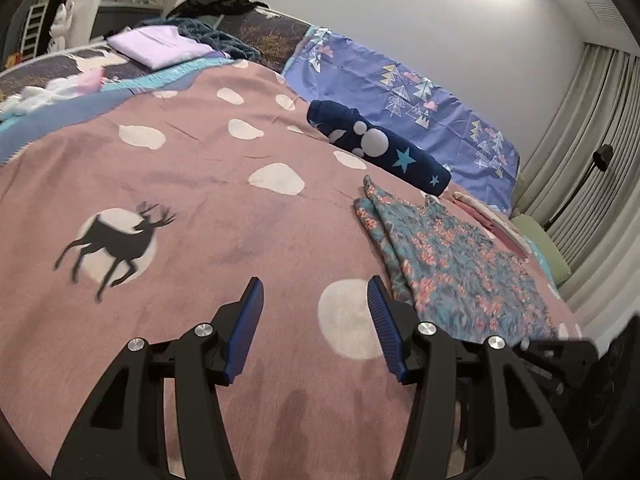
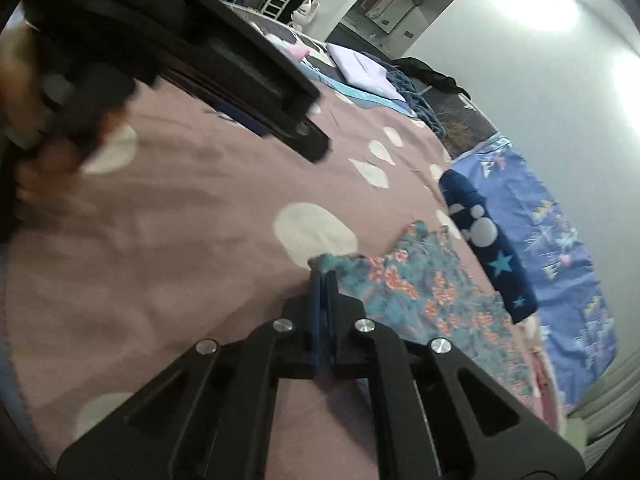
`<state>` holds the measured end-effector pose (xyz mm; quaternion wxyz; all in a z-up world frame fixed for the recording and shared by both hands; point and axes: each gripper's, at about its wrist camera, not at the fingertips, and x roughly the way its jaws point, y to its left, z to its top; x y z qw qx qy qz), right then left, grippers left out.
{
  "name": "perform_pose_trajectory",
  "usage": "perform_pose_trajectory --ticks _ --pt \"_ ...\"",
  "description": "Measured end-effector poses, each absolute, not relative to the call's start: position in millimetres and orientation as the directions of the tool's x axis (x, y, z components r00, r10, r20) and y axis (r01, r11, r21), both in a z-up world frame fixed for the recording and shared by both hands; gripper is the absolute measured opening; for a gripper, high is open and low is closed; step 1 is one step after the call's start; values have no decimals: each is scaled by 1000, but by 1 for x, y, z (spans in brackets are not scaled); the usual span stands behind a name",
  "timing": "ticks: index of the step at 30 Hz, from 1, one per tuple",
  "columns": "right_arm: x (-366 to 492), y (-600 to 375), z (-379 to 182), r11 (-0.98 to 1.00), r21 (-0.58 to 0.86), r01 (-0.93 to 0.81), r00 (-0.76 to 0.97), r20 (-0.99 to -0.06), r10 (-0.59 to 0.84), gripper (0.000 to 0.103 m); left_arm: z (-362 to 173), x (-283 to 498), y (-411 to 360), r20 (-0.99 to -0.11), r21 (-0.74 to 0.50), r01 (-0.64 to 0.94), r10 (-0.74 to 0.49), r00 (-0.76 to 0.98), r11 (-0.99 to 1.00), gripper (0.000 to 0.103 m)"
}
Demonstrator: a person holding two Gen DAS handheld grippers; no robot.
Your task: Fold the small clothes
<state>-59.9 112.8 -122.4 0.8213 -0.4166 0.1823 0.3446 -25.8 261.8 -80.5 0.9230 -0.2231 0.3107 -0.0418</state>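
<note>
Left wrist view, left claw (image 1: 316, 292) spread wide above blanket (image 1: 200, 184), right claw (image 2: 325, 276) pinching floral garment (image 2: 420, 292) edge

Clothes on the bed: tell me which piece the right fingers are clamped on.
The teal floral garment, its corner pinched by the right gripper. The navy star-print piece lies untouched beyond it.

I see a bed covered by a dusty-pink blanket with white spots (image 1: 224, 200); on it lie a teal floral garment (image 1: 452, 256) and, beyond it, a rolled navy star-print towel (image 1: 384, 148).
</note>
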Motion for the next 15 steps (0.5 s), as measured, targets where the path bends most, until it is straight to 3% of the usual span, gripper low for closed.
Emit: perform_pose_trajectory --ticks 3,6,9,11,13,15 --pt "-53 113 -133 423 -540 -728 684 -617 388 3 -82 7 260 -563 -494 -14 -307 767 869 54" --pt "-59 113 -131 425 -562 -709 704 -592 392 3 -85 52 245 -572 -550 78 -443 690 832 55" --pt "-61 111 -129 439 -564 -699 714 -585 386 3 -93 92 228 -602 -569 106 -502 621 815 58" --pt "-61 109 -129 450 -575 -683 729 -580 364 12 -104 121 214 -622 -591 106 -535 572 800 58" --pt "-63 107 -131 459 -595 -660 749 -570 337 40 -111 138 209 -609 -612 113 -558 564 782 62" --pt "-61 107 -135 461 -614 -640 764 -569 303 44 -116 154 208 -574 -643 116 -577 581 757 62"
